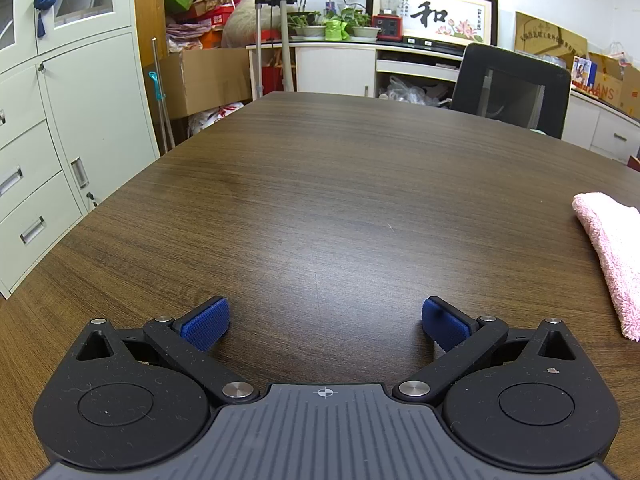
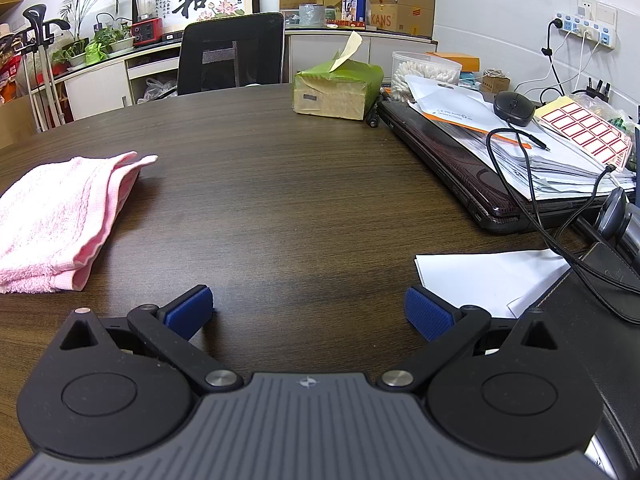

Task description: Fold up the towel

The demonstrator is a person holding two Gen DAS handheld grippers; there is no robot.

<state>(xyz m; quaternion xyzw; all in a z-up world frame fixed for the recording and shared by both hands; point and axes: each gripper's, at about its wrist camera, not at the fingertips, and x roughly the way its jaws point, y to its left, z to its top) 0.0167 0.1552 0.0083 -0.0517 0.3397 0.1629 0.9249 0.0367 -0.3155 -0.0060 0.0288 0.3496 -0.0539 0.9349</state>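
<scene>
A pink towel (image 2: 56, 216) lies folded in layers on the dark wooden table (image 2: 280, 184), at the left of the right wrist view. It also shows at the right edge of the left wrist view (image 1: 612, 256). My left gripper (image 1: 325, 322) is open and empty, low over bare table (image 1: 320, 184), with the towel well off to its right. My right gripper (image 2: 308, 310) is open and empty, with the towel to its left and apart from it.
A laptop (image 2: 460, 160) stacked with papers, a mouse (image 2: 514, 108) and cables sits at the right. A sheet of white paper (image 2: 488, 276) lies near my right finger. A green tissue box (image 2: 336, 92) and a black chair (image 2: 230, 54) stand at the far side. White cabinets (image 1: 60, 140) stand left.
</scene>
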